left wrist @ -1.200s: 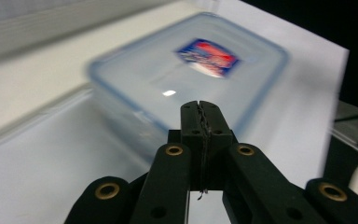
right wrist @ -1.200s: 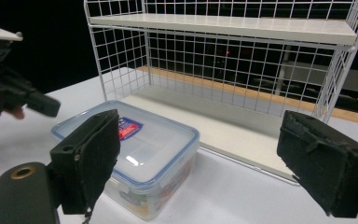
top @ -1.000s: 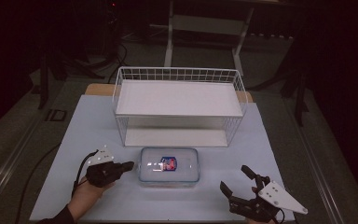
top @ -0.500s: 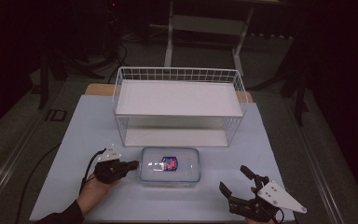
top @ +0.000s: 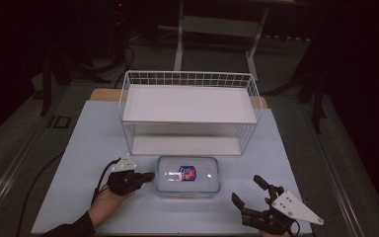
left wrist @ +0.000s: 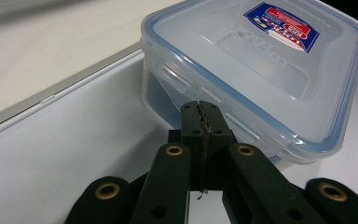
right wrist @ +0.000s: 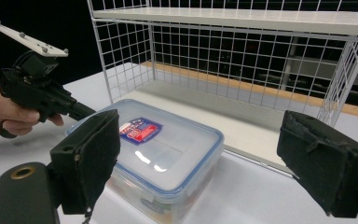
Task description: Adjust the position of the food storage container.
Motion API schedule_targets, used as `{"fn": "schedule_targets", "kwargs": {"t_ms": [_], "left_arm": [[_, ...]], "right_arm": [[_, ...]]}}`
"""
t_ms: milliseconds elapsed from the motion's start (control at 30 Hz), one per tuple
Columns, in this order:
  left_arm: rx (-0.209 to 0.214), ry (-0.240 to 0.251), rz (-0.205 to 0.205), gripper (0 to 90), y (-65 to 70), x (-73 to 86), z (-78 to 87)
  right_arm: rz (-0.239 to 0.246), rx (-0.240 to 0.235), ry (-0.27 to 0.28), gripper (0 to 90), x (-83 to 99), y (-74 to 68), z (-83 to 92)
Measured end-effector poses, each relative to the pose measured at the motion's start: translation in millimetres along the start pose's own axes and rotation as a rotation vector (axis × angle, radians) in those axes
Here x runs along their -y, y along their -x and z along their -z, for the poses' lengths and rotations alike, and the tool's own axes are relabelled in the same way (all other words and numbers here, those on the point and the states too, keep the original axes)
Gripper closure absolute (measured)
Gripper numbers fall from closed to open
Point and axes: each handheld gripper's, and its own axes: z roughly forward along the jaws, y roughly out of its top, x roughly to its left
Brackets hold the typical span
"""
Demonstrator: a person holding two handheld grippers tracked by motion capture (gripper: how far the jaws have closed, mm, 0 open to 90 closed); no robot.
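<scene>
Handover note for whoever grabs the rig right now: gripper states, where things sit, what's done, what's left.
Left gripper: jaws shut, empty, tips at the short left side of the clear lidded container, by its latch flap; contact unclear.
Right gripper: jaws wide open, empty, off the container's right front corner.
Container sits lid on, on the table in front of the white wire shelf rack.
Done: nothing lifted or opened.
Left: probably grasp the container; likely destination is the rack.

Dark room lit over a pale blue surface point(top: 89, 148), grey carpeted floor point(top: 15, 133) on both sides, white wire shelf rack point(top: 190, 106) toward the surface's far edge, metal frame legs point(top: 180, 42) and black cables point(top: 123, 54) behind.
</scene>
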Motion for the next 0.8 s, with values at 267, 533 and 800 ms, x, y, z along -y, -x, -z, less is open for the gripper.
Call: {"fn": "schedule_targets", "kwargs": {"t_ms": [267,533,800], "left_arm": [[0.009,-0.005,-0.019,86.5,5.4,-4.4,-5.8],[0.073,0.081,0.013,36.9,2.5,-12.6,15.7],[0.174,0.119,0.113,0.7,2.6,-23.9,22.0]], "right_arm": [[0.002,0.002,-0.002,13.0,0.6,0.1,0.2],[0.011,-0.017,-0.018,11.8,1.5,1.3,-2.6],[0.069,0.008,-0.025,11.1,1.9,-4.3,-8.2]]}}
